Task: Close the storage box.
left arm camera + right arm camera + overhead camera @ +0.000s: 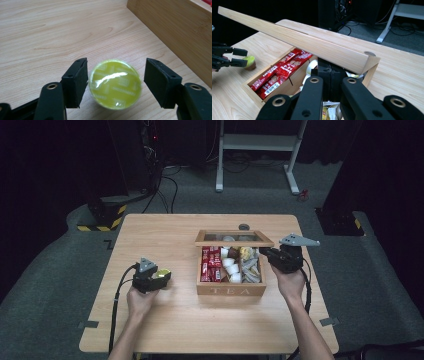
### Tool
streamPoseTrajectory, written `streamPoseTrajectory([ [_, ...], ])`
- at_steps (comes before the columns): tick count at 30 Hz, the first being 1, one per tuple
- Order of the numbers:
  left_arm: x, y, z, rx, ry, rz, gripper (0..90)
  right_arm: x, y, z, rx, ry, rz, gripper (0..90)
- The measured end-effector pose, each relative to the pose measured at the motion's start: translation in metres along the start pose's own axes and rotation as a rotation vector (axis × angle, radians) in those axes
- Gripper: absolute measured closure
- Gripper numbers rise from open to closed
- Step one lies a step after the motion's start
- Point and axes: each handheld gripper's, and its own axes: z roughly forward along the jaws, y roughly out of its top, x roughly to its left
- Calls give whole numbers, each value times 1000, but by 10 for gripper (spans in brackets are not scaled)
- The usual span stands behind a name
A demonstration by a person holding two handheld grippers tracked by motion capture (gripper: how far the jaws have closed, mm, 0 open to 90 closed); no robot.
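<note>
A wooden tea box (231,290) stands mid-table with its glass-paned lid (234,238) raised. Inside lie red sachets (211,264), white capsules and tea bags. My right gripper (265,253) is at the box's right side; in the right gripper view its jaws (329,73) are shut together, their tips tucked under the lid's (294,40) front edge. A yellow-green capsule (114,83) rests on the table left of the box. My left gripper (116,77) is open around it, one pad (76,82) against its side, the other a little apart.
The box's wooden wall (175,32) rises close to the right of the capsule. The wooden table (200,320) has bare room in front and to the left. On the floor beyond are a white desk frame (257,142) and cables.
</note>
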Motion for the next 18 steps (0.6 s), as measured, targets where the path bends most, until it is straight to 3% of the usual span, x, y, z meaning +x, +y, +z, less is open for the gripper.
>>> streamPoseTrajectory([
  [6,-1,0,-2,-26,2,6,320,0,-2,0,-4,-1,-7,900],
  [18,9,-3,-26,-95,-24,-37,317,2,-11,-1,4,8,-1,900],
])
